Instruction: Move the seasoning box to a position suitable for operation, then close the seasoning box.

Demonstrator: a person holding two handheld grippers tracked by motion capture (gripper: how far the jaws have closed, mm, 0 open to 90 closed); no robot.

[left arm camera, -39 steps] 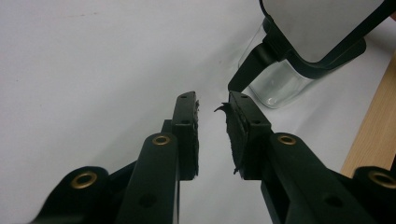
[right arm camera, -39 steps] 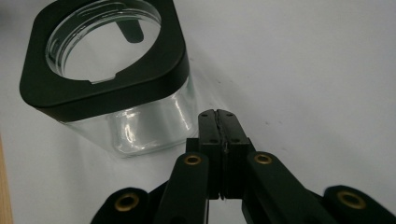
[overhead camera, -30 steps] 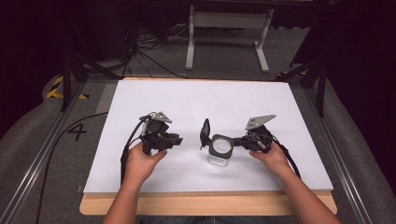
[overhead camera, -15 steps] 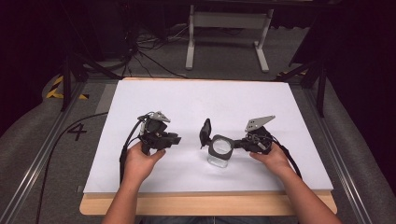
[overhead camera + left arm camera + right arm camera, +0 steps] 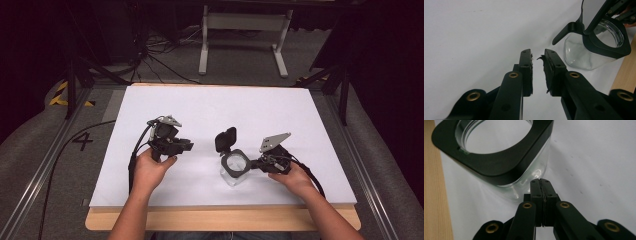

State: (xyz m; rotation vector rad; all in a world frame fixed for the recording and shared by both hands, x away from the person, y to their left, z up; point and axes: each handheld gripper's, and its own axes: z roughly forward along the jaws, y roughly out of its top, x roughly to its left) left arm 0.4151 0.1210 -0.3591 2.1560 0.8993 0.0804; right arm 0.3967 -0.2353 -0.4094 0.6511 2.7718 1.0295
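On the white sheet (image 5: 210, 115) that covers the table, seen from the high view, a clear jar (image 5: 234, 170) with a black collar stands near the front edge, its black lid (image 5: 226, 139) flipped up behind it. The right gripper (image 5: 254, 164) lies just beside the jar on its right, jaw tips at the collar. The left gripper (image 5: 186, 145) is held well apart to the jar's left, pointing toward it.

In the left gripper view, the left gripper (image 5: 538, 58) has its jaws part-way open with a narrow gap and nothing between them; they have just been closing somewhat. The jar (image 5: 596, 47) stands ahead and to the right of the tips, clear of them, the raised lid (image 5: 596, 10) above it.

In the right gripper view, the right gripper (image 5: 541, 180) has its jaws pressed fully together, holding nothing. The jar (image 5: 506, 162) sits just beyond the tips, its glass wall right at them; whether they touch it I cannot tell.
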